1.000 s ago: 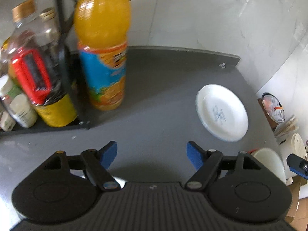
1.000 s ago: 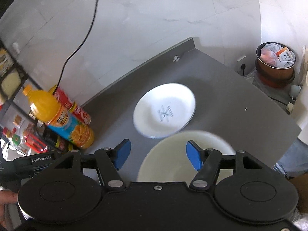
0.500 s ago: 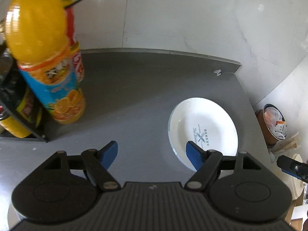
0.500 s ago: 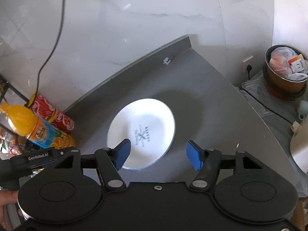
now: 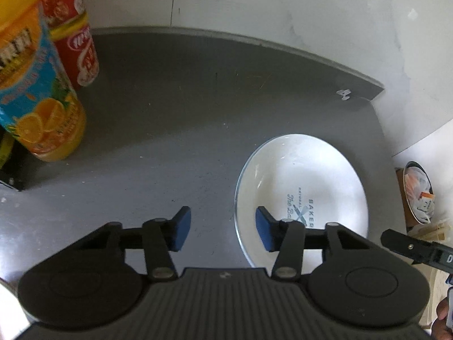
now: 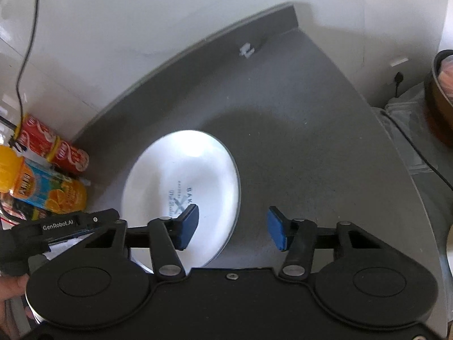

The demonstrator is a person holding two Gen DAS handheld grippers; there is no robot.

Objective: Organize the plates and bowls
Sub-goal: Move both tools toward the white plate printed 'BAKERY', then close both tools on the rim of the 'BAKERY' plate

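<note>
A white plate with blue bakery lettering lies flat on the dark grey counter. In the left wrist view my left gripper is open, its right pad over the plate's left rim and its left pad over bare counter. The right wrist view shows the same plate at centre left; my right gripper is open and straddles the plate's right rim, with nothing held. A white curved edge shows at the far right, too cropped to identify.
An orange juice bottle and a red can stand at the counter's left, near a black rack. White marble wall behind. A brown bin sits on the floor beyond the counter's right edge. The other gripper's body is close by on the left.
Both grippers have moved in closer to the plate, which now lies between or under their pads. The white bowl seen under the right gripper a second ago has left that view.
</note>
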